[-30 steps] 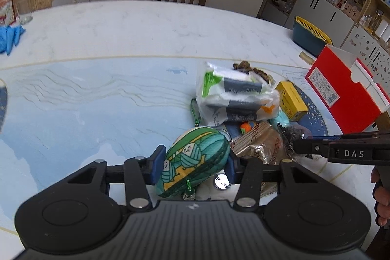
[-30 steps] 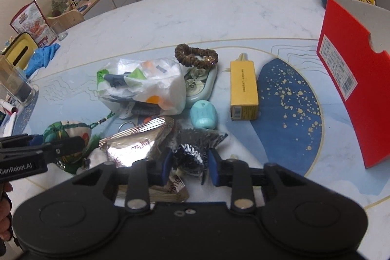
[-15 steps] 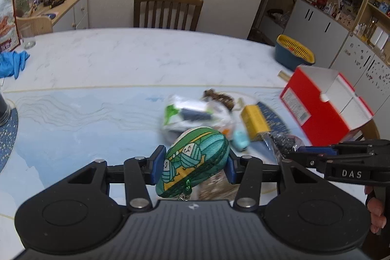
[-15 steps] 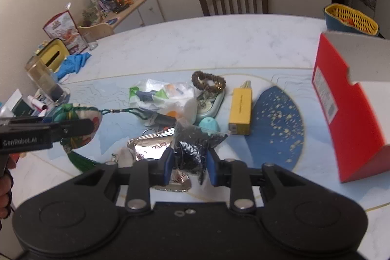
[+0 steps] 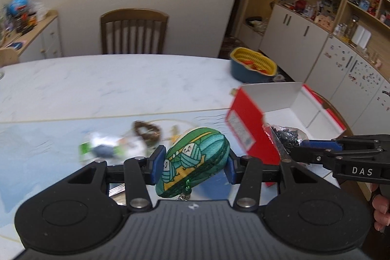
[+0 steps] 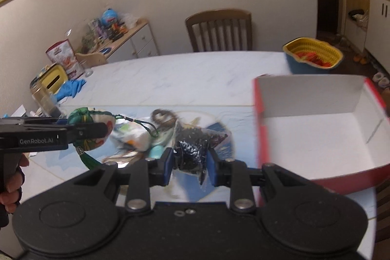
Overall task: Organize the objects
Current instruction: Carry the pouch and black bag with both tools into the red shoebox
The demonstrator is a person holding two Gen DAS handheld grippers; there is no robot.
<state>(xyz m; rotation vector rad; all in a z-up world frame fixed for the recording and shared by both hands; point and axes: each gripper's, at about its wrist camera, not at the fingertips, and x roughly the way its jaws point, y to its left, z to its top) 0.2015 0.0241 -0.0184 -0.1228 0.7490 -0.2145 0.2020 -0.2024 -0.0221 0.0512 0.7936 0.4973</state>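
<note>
Left claw (image 5: 192,163) pinches the soft green fabric pouch (image 5: 193,160) mid-frame; right claw (image 6: 190,166) squeezes a light, crinkly clear bag of dark bits (image 6: 192,148) at its middle.

**Pouch and bag aloft beside the open red box**

A green fabric pouch printed with yarn balls (image 5: 192,158) is pinched between blue fingers (image 5: 158,163), tilted, a tassel dangling below it. A clear plastic bag of dark, glittery bits (image 6: 191,150) hangs crumpled between the other pair of blue fingers (image 6: 168,166), above the surface. A red cardboard box with a white inside (image 6: 324,135) stands open on the surface to the right, lid flap upright. The other items lie blurred in a heap on the surface.
</note>
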